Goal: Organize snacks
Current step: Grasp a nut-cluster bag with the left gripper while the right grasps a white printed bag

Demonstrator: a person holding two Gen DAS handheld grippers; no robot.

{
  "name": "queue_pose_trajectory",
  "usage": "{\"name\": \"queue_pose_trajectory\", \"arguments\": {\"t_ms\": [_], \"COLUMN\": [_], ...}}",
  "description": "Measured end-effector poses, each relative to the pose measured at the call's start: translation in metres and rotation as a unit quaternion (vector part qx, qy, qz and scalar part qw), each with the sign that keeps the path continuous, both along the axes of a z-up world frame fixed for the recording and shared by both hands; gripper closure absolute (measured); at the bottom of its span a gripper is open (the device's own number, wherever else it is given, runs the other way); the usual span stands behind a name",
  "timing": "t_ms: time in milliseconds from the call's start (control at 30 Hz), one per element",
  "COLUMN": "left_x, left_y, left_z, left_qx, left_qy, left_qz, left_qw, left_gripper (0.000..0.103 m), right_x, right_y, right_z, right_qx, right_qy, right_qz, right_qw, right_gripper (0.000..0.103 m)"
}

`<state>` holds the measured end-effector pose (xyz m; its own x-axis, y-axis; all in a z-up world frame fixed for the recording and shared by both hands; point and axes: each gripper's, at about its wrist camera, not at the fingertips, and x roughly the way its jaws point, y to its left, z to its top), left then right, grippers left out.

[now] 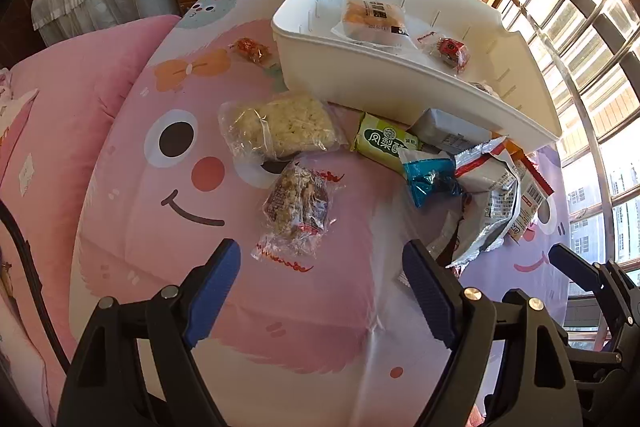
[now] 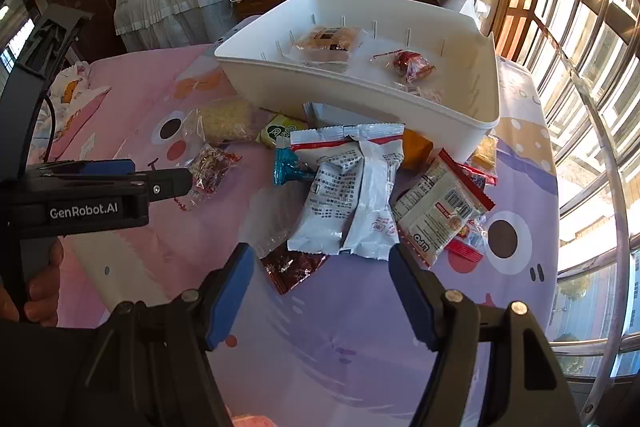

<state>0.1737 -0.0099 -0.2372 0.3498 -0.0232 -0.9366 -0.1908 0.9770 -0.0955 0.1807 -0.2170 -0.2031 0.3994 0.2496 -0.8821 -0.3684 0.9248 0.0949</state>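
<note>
Above the snacks (image 2: 352,195), both tongs (image 1: 322,291) agape, empty.

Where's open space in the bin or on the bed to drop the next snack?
The white bin has bare floor on its right side, past the red candy. The bed is bare left of the brown nut bar. It is crowded just in front of the bin, around the white packets.

Both wrist views – steep down, sharing white bin (image 1: 360,75)
</note>
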Motion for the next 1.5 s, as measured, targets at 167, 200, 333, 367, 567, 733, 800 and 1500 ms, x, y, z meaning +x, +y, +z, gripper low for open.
{"name": "queue_pose_trajectory", "arguments": {"t_ms": [167,200,333,367,567,733,800,1500], "left_x": [0.021,0.026,0.043,0.046,0.06,0.065,0.068,0.076], "left_y": [0.011,0.014,0.021,0.022,0.021,0.016,0.015,0.019], "left_z": [-0.02,-0.024,-0.039,-0.043,-0.06,-0.07,-0.073,-0.076], "left_qx": [-0.002,-0.003,-0.01,-0.011,-0.012,-0.009,-0.007,0.001], "left_qy": [0.025,0.031,0.052,0.057,0.082,0.097,0.101,0.077], "left_qz": [0.009,0.011,0.01,0.008,-0.011,-0.021,-0.022,-0.026], "left_qw": [0.9996,0.9995,0.9985,0.9983,0.9965,0.9951,0.9946,0.9967], "left_gripper": [0.021,0.021,0.021,0.021,0.026,0.032,0.033,0.061], "right_x": [0.013,0.017,0.029,0.032,0.049,0.059,0.062,0.07], "right_y": [0.005,0.005,0.008,0.009,0.015,0.018,0.018,0.014], "right_z": [-0.011,-0.013,-0.024,-0.026,-0.042,-0.053,-0.056,-0.063], "right_qx": [-0.008,-0.009,-0.02,-0.022,-0.036,-0.048,-0.05,-0.047], "right_qy": [0.013,0.015,0.025,0.029,0.048,0.054,0.055,0.075], "right_qz": [-0.002,-0.004,-0.015,-0.018,-0.026,-0.033,-0.033,-0.028], "right_qw": [1.0,1.0,0.999,0.999,0.998,0.997,0.997,0.996], "right_gripper": [0.033,0.033,0.033,0.033,0.033,0.033,0.033,0.047]}}
